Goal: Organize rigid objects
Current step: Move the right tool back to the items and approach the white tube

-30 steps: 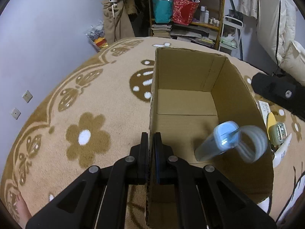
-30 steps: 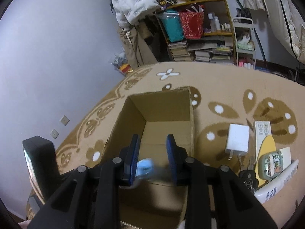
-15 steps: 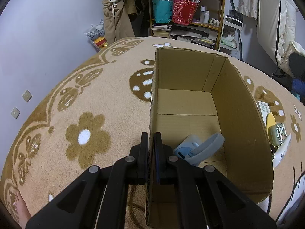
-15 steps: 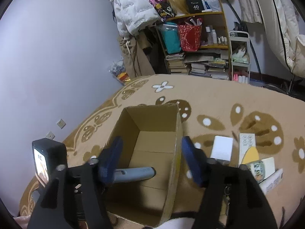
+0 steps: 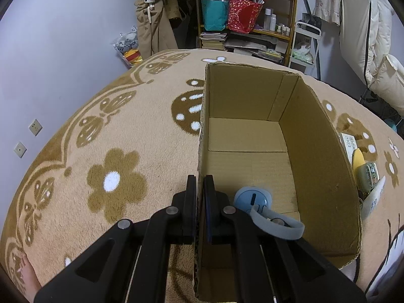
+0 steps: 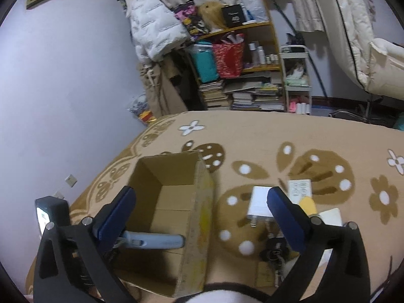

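- Blue handheld device (image 6: 154, 240) lies on the floor of the cardboard box (image 5: 325, 151), at its near end; its grey strap (image 5: 277, 226) loops free.
- Looks like hard, light, smooth plastic. Best held across the mid-body, not by the floppy strap.
- Long axis runs left-right across the box, round end left.
- Left gripper (image 5: 199, 197) pinches the box's left wall.
- Right gripper (image 6: 199, 202) spread wide, empty.
- White charger (image 6: 260, 203) and keys (image 6: 274, 251) wait on the carpet (image 5: 113, 131), right of the box.

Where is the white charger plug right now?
In the right wrist view the white charger plug lies on the carpet to the right of the cardboard box, just left of the white remote and above the keys.
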